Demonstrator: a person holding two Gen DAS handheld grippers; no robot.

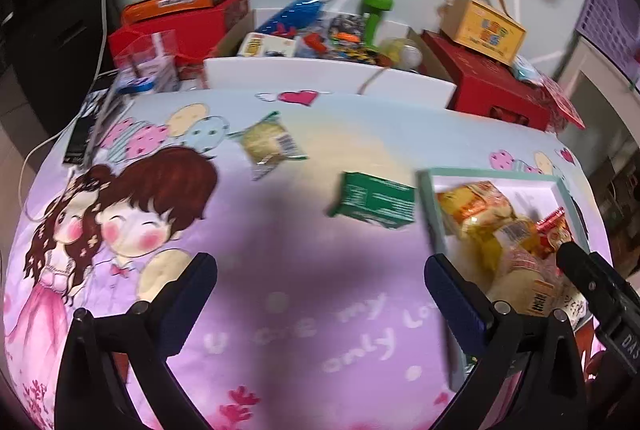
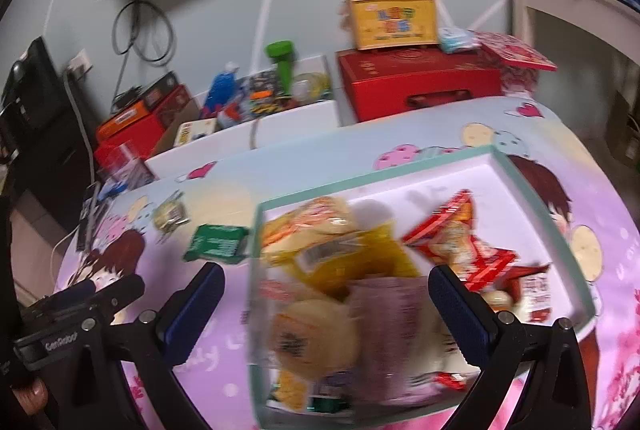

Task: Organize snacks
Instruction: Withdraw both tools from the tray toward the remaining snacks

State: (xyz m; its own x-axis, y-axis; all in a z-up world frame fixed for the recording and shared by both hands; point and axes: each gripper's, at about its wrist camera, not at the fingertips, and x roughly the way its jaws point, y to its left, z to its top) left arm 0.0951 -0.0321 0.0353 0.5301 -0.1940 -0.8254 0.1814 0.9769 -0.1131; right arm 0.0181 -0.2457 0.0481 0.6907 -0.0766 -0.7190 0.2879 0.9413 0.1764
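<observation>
A teal-rimmed white tray [image 2: 532,192] holds several snack packets, among them a yellow one [image 2: 348,250] and a red one [image 2: 460,242]. The tray also shows at the right of the left wrist view [image 1: 430,206]. A green packet [image 1: 374,200] lies on the cartoon tablecloth left of the tray, and a pale green packet [image 1: 268,142] lies farther back. My left gripper [image 1: 320,282] is open and empty over the cloth. My right gripper [image 2: 326,294] is open and empty above the tray's snacks.
Behind the table stand a white bin [image 1: 320,74] of assorted items, red boxes [image 1: 496,90] and a yellow carry box [image 1: 482,26]. More red boxes [image 1: 176,30] and cables sit at the back left.
</observation>
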